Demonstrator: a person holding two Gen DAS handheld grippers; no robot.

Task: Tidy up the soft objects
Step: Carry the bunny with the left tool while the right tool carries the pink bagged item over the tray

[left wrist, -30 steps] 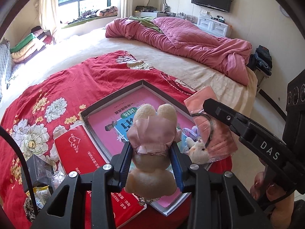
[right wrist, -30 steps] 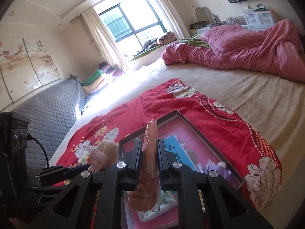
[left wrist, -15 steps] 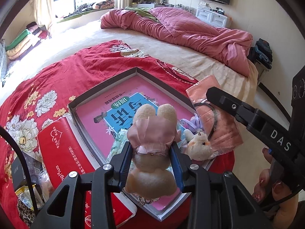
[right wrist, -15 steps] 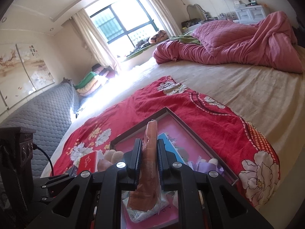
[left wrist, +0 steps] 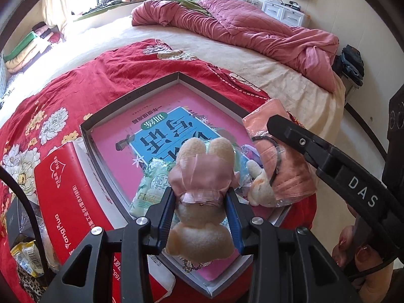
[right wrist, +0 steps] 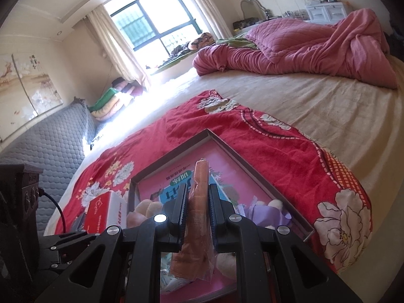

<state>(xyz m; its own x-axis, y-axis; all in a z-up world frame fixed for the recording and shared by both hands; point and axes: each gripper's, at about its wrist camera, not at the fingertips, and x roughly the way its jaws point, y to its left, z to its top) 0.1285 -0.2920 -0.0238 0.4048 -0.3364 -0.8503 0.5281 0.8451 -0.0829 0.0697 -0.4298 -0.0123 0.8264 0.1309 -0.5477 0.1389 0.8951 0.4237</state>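
My left gripper [left wrist: 200,199] is shut on a tan plush rabbit in a pink dress [left wrist: 202,189] and holds it just over the near part of a shallow grey box [left wrist: 131,96] with a pink and blue book on its floor. My right gripper [right wrist: 198,202] is shut on a peach packet in clear wrap [right wrist: 199,217]; the packet also shows in the left wrist view [left wrist: 285,159], over the box's right rim. A small white plush [left wrist: 260,186], a purple plush [right wrist: 262,212] and a green tissue pack [left wrist: 151,186] lie in the box.
The box lies on a red flowered blanket [left wrist: 75,80] on a cream bed. A red carton [left wrist: 65,189] lies against the box's left side, with snack packets [left wrist: 27,257] beyond it. A crumpled pink quilt [left wrist: 240,22] is at the far end. The bed edge is on the right.
Both grippers have moved forward and down toward the box, each still holding its object. The box and its contents now look larger and closer.
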